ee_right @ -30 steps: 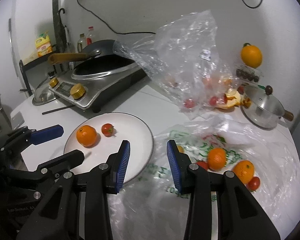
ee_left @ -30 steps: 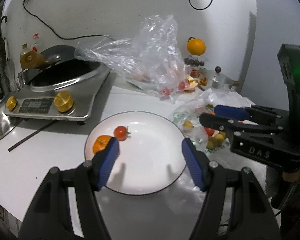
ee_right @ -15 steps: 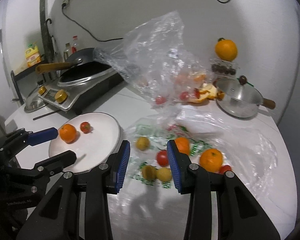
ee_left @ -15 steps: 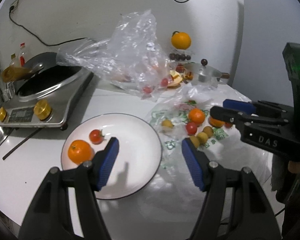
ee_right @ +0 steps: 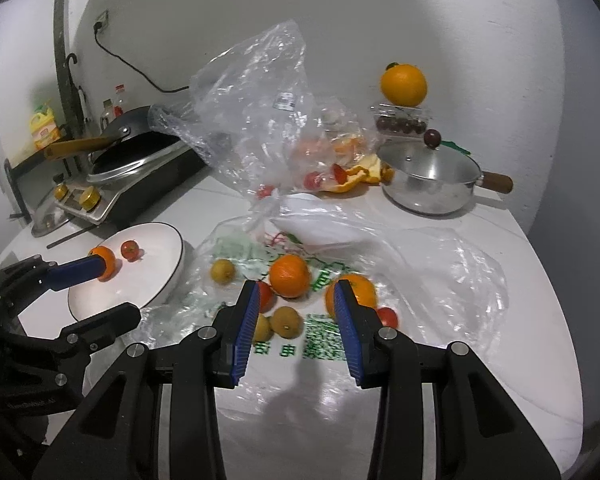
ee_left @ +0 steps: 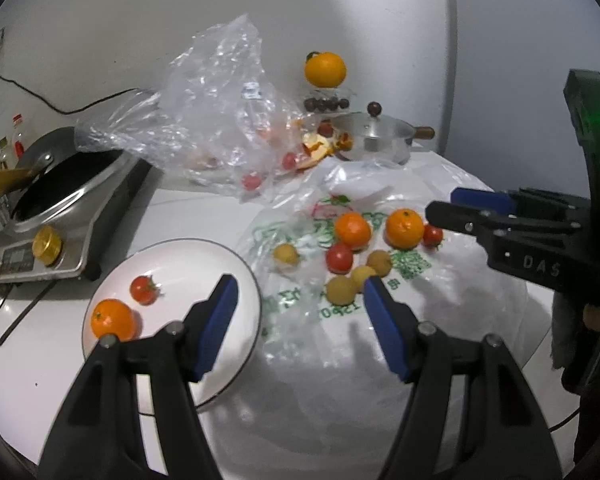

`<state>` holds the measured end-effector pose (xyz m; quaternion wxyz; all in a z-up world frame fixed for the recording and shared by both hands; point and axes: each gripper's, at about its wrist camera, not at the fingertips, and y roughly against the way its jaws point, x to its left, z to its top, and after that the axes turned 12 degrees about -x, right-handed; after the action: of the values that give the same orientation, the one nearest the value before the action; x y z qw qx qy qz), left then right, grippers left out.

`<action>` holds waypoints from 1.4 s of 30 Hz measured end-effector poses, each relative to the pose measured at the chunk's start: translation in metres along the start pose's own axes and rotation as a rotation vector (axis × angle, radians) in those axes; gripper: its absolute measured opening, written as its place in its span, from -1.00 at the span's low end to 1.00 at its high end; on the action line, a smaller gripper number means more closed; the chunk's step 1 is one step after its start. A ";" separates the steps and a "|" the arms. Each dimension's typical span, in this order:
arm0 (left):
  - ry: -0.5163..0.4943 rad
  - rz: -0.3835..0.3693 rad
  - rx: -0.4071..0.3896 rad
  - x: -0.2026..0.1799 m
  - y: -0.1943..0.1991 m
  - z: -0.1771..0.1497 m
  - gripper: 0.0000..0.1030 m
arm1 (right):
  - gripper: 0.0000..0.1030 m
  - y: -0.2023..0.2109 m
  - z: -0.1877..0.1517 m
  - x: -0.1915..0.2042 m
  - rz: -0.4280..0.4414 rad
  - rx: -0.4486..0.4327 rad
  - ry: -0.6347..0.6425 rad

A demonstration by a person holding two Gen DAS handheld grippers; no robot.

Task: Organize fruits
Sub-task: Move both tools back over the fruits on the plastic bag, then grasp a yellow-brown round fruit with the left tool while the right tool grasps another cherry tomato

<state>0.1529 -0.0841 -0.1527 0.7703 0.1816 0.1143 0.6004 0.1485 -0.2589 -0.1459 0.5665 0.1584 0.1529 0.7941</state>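
Note:
A white plate (ee_left: 188, 272) holds one orange (ee_left: 112, 319) and a small tomato (ee_left: 143, 289). To its right, a flat printed plastic bag (ee_left: 340, 344) carries two oranges (ee_left: 352, 230), two tomatoes (ee_left: 339, 258) and several small yellow fruits (ee_left: 340, 290). My left gripper (ee_left: 299, 284) hangs open above the gap between plate and fruit, holding nothing. Over the fruit pile, my right gripper (ee_right: 296, 288) is open and empty, with an orange (ee_right: 289, 275) just beyond its tips. A second orange (ee_right: 360, 286) sits partly behind its right finger. The left gripper (ee_right: 118, 290) shows over the plate (ee_right: 156, 264).
An induction cooker with a wok (ee_left: 60, 208) stands at the left, a dark stick (ee_left: 28, 308) lying before it. Behind the fruit is a crumpled clear bag (ee_left: 220, 120) with tomatoes and orange peel. A lidded steel pot (ee_right: 432, 180) and a big orange on a box (ee_right: 404, 84) stand at the back right.
Both grippers have swung right, from over the plate to over the printed bag. The plate has slid to the left of both views and the loose fruit has come into full sight. Jaws unchanged.

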 end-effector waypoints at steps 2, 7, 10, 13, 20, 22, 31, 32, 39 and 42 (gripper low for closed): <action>-0.010 -0.003 0.002 -0.004 -0.003 0.001 0.29 | -0.21 0.001 -0.002 -0.006 -0.006 0.000 -0.008; -0.037 -0.012 0.003 -0.015 -0.008 0.002 0.29 | -0.21 0.002 -0.006 -0.020 -0.018 0.003 -0.025; -0.055 -0.019 0.004 -0.022 -0.011 0.002 0.29 | -0.21 0.002 -0.008 -0.025 -0.021 0.005 -0.029; -0.075 -0.027 0.002 -0.030 -0.014 0.002 0.29 | -0.21 0.003 -0.010 -0.032 -0.023 0.007 -0.038; -0.110 -0.053 0.016 -0.045 -0.026 -0.001 0.28 | -0.21 0.002 -0.017 -0.048 -0.026 0.015 -0.061; -0.115 -0.054 0.025 -0.048 -0.030 -0.002 0.28 | -0.21 0.001 -0.019 -0.053 -0.025 0.018 -0.066; -0.127 -0.055 0.083 -0.056 -0.052 -0.011 0.00 | -0.21 -0.007 -0.027 -0.062 0.003 0.036 -0.067; -0.135 -0.051 0.090 -0.057 -0.055 -0.012 0.00 | -0.21 -0.009 -0.028 -0.063 0.007 0.041 -0.067; -0.138 -0.029 0.128 -0.052 -0.071 -0.017 -0.04 | -0.21 -0.019 -0.031 -0.067 0.017 0.060 -0.069; -0.150 -0.028 0.147 -0.048 -0.077 -0.021 -0.21 | -0.21 -0.023 -0.031 -0.069 0.023 0.066 -0.070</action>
<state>0.2009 -0.1445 -0.2058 0.7696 0.2805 0.1025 0.5644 0.1755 -0.3192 -0.1892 0.5570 0.2065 0.1573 0.7889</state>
